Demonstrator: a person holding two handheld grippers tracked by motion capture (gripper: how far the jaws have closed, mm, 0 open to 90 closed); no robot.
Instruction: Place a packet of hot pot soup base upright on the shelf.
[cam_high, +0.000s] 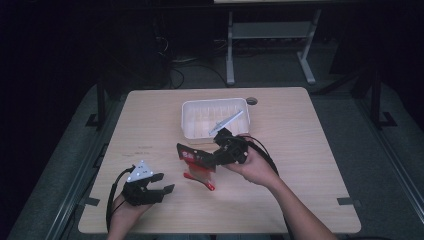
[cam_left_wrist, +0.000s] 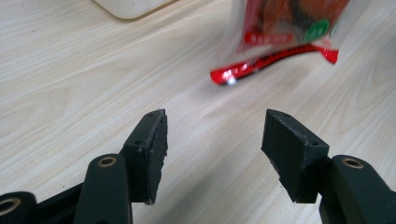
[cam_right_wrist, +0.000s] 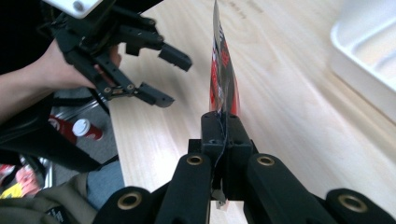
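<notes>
High view — right claw (cam_high: 212, 161) is pinching a red snack packet (cam_high: 192, 156) above the table (cam_high: 300, 150); left claw (cam_high: 162, 184) is resting agape — possibly empty.

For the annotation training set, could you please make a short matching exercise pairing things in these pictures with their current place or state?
Things:
1. left gripper
2. right gripper
3. snack packet
4. white tray

States:
A. on the table's far side, holding a pale utensil
B. open, holding nothing
C. shut on the packet's edge
D. lifted off the table, pinched

Pairs: 1-B, 2-C, 3-D, 4-A
</notes>
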